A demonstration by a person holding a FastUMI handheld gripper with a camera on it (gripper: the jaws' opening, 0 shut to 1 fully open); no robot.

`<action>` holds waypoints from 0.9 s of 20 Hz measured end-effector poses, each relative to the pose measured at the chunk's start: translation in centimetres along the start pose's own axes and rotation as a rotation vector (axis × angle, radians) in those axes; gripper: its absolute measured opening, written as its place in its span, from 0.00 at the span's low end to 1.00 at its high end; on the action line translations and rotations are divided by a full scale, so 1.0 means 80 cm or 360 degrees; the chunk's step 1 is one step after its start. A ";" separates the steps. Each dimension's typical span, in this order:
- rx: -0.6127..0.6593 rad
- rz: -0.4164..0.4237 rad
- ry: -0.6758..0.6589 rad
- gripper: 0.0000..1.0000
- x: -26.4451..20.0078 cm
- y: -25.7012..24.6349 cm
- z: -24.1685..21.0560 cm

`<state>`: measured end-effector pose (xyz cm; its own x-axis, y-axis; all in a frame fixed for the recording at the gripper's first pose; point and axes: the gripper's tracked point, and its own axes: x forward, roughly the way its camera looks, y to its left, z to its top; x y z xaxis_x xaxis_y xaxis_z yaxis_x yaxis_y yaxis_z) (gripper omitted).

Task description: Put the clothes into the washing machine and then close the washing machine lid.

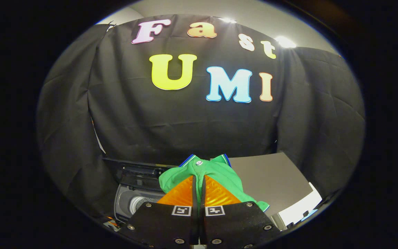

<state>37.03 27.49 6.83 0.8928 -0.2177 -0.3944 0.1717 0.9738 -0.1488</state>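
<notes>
Carrying green polo shirt (216,173), fingers (216,193) clamped shut on it. Washing machine (133,200) drum open below-left; next I need to swing over and drop it in.

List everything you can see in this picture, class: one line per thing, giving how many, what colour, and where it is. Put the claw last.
polo shirt: one, green with blue-and-white collar trim and a button, pinched between the claw's fingers and draped over them, held up off the surfaces.
washing machine: one, grey with a pale ribbed drum, below and beside the fingers; its dark lid stands open at the back.
table: one, grey top, beyond the shirt, beside the washing machine.
booth wall: one, black cloth, behind everything.
ceiling lights: two bright spots, white, above the wall.
claw: one, fingers closed together on the shirt.
</notes>
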 end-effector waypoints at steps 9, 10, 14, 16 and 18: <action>-0.0044 -0.0003 0.0006 0.00 0.020 0.098 -0.036; -0.0053 0.0001 0.0009 0.00 0.022 0.107 -0.044; -0.0079 0.0012 0.0057 0.01 0.033 0.136 -0.078; -0.0086 0.0027 0.0075 0.01 0.038 0.147 -0.095; -0.0086 0.0044 0.0100 0.01 0.051 0.157 -0.114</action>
<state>39.01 38.26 -4.93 0.8689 -0.1958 -0.4547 0.1229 0.9750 -0.1849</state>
